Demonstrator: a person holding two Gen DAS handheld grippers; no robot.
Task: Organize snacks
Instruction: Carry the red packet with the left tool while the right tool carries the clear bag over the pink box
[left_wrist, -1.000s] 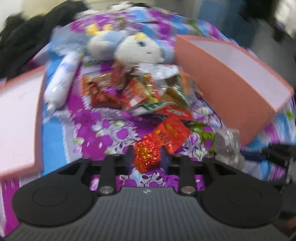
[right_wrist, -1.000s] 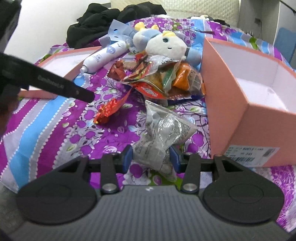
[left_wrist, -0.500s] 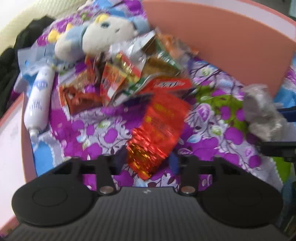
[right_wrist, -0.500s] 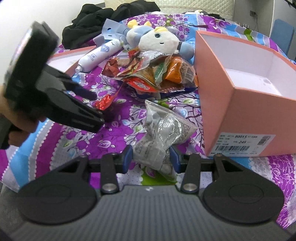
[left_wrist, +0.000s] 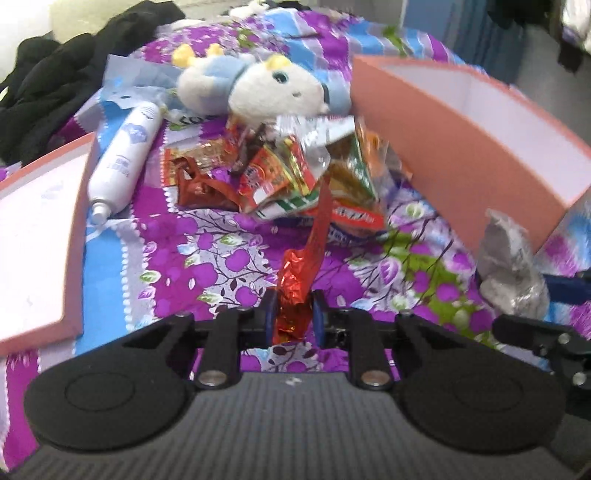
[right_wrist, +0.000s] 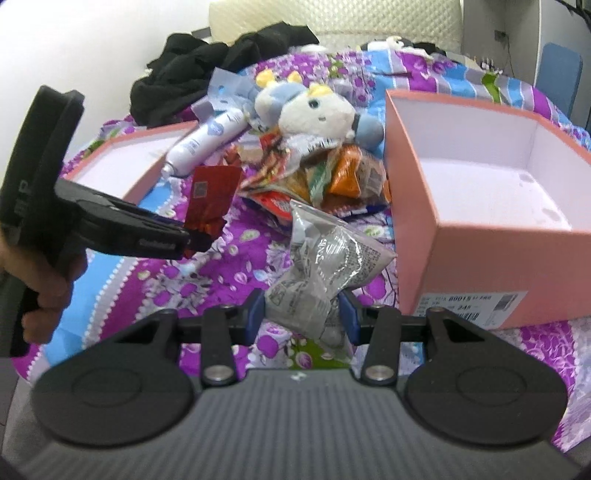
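Note:
My left gripper (left_wrist: 293, 314) is shut on a red foil snack packet (left_wrist: 301, 280) and holds it above the purple floral bedspread; it also shows in the right wrist view (right_wrist: 212, 195). My right gripper (right_wrist: 303, 317) is shut on a grey clear snack bag (right_wrist: 325, 258), held left of the open pink box (right_wrist: 480, 236); the bag also shows at the right of the left wrist view (left_wrist: 511, 269). A pile of snack packets (left_wrist: 295, 173) lies beyond, beside the pink box (left_wrist: 454, 147).
A white plush toy (left_wrist: 269, 92) lies behind the pile. A white tube (left_wrist: 123, 158) lies to its left, next to the pink box lid (left_wrist: 40, 236). Black clothes (right_wrist: 207, 74) are heaped at the far left of the bed.
My left gripper has closed on the red packet and lifted it off the bedspread, turning it edge-on. My right gripper has kept hold of the grey bag and risen slightly.

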